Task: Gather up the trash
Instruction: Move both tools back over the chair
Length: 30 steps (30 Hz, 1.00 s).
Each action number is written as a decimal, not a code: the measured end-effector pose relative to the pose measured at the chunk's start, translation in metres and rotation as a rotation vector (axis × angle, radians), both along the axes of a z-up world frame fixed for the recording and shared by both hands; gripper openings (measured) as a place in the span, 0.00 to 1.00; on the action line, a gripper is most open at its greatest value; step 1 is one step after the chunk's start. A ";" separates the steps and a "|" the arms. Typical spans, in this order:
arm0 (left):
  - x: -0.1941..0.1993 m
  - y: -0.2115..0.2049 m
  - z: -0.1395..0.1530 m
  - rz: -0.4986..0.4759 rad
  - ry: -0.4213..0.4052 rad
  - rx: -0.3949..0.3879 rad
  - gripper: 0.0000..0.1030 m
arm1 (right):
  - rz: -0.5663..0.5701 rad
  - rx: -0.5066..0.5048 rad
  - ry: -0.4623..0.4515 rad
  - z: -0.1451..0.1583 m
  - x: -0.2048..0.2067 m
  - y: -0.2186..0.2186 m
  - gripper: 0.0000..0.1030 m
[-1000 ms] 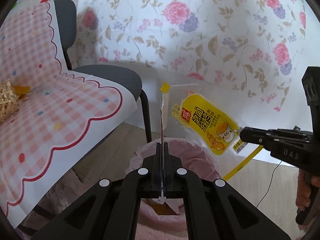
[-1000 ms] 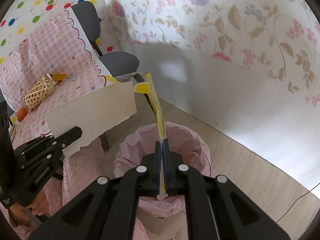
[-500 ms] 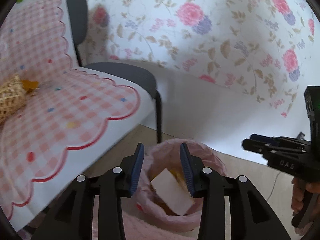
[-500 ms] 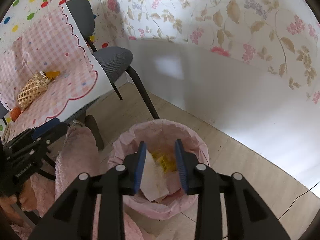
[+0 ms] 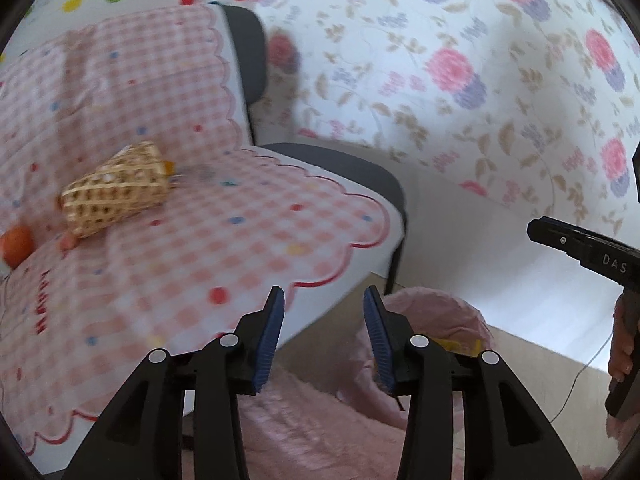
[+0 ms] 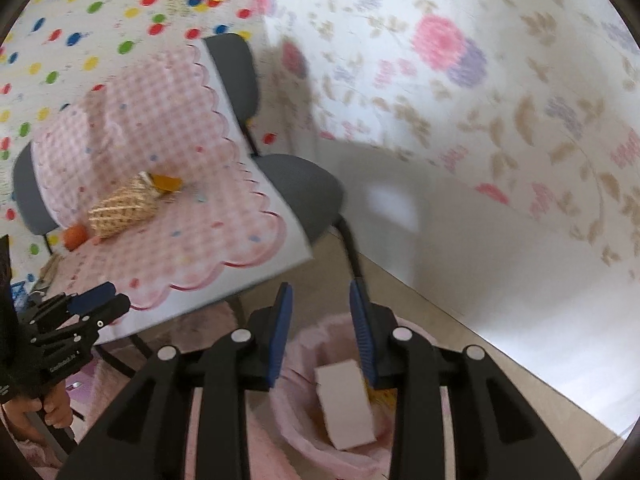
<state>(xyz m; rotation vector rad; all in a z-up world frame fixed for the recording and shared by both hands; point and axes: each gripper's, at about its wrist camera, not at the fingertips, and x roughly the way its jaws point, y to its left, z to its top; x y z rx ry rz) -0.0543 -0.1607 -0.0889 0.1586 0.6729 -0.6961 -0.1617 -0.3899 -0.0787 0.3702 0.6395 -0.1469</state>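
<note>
A bin with a pink liner [image 5: 436,312] [image 6: 304,420] stands on the floor under both grippers. A white card [image 6: 346,404] lies inside it, over a yellow wrapper [image 6: 380,396] [image 5: 460,346]. My left gripper [image 5: 324,332] hangs above the table's edge, left of the bin; its jaws are opening with nothing between them. My right gripper [image 6: 322,328] is open and empty above the bin. Each gripper also shows in the other's view: the right gripper [image 5: 560,240] at the right edge, the left gripper [image 6: 100,300] at the lower left.
A table under a pink checked cloth [image 5: 224,248] [image 6: 208,216] carries a tipped woven basket [image 5: 116,196] [image 6: 122,210] and an orange [image 5: 16,246] [image 6: 75,237]. A grey chair [image 5: 340,168] [image 6: 300,188] stands by the flowered wall. A cable [image 5: 580,372] crosses the floor.
Both grippers opened. The left one let go of the white card and the right one of the yellow wrapper, which dropped into the bin. Both then rose and swung left toward the table.
</note>
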 end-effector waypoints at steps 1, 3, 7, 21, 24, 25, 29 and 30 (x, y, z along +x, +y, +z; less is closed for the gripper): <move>0.002 0.007 0.003 0.017 -0.002 -0.002 0.43 | 0.017 -0.004 -0.010 0.004 0.004 0.005 0.29; 0.008 0.021 0.006 0.063 -0.012 0.007 0.48 | 0.052 -0.009 -0.027 0.010 0.013 0.017 0.29; 0.018 0.044 0.008 0.165 -0.042 0.059 0.56 | 0.129 -0.019 -0.044 0.018 0.035 0.041 0.29; 0.068 0.122 0.015 0.410 -0.018 0.082 0.62 | 0.316 -0.050 -0.041 0.019 0.134 0.102 0.38; 0.082 0.133 0.020 0.451 -0.015 0.070 0.62 | 0.341 -0.064 -0.051 0.022 0.154 0.109 0.38; 0.087 0.135 0.021 0.459 -0.014 0.066 0.62 | 0.347 -0.067 -0.053 0.022 0.158 0.111 0.38; 0.105 0.142 0.023 0.493 -0.015 0.065 0.62 | 0.381 -0.080 -0.064 0.027 0.187 0.122 0.38; 0.112 0.143 0.023 0.503 -0.011 0.066 0.62 | 0.387 -0.079 -0.067 0.028 0.193 0.124 0.38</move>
